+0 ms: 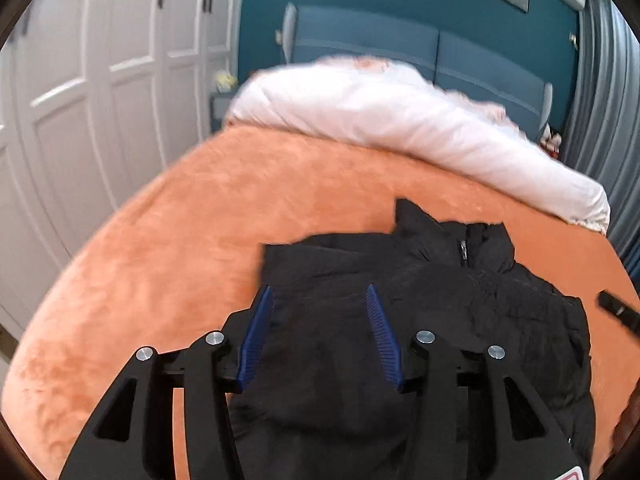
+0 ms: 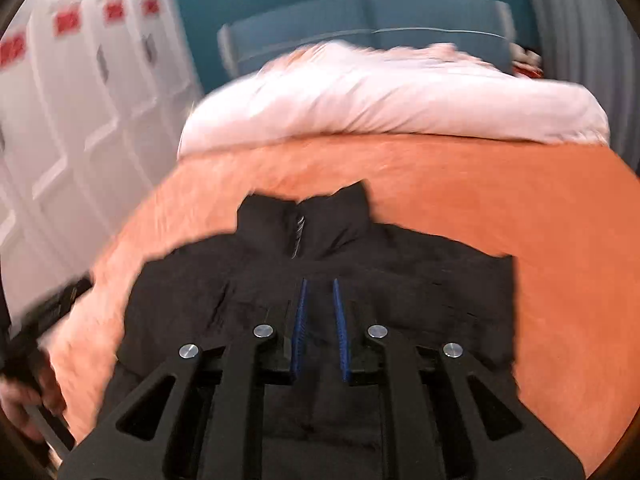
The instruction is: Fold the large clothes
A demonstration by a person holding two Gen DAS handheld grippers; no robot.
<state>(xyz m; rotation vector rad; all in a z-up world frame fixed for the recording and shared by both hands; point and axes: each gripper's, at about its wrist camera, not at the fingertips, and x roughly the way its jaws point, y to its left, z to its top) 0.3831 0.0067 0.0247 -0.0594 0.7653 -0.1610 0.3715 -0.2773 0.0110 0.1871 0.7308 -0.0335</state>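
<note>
A black zip-up jacket (image 1: 440, 304) lies partly folded on the orange bedspread (image 1: 168, 248), collar and zipper toward the headboard. My left gripper (image 1: 318, 294) is open above the jacket's left part, blue pads wide apart, nothing between them. In the right wrist view the jacket (image 2: 420, 280) lies flat with its collar up. My right gripper (image 2: 319, 286) hovers over its middle, blue pads a narrow gap apart with nothing held between them. The left gripper's body (image 2: 52, 312) shows blurred at the left edge, held by a hand.
A white duvet (image 1: 400, 120) is bunched across the head of the bed, before a blue headboard (image 1: 400, 40). White wardrobe doors (image 1: 100, 80) stand to the left. Grey curtains (image 1: 608, 100) hang on the right. The right gripper's tip (image 1: 618, 310) shows at the right edge.
</note>
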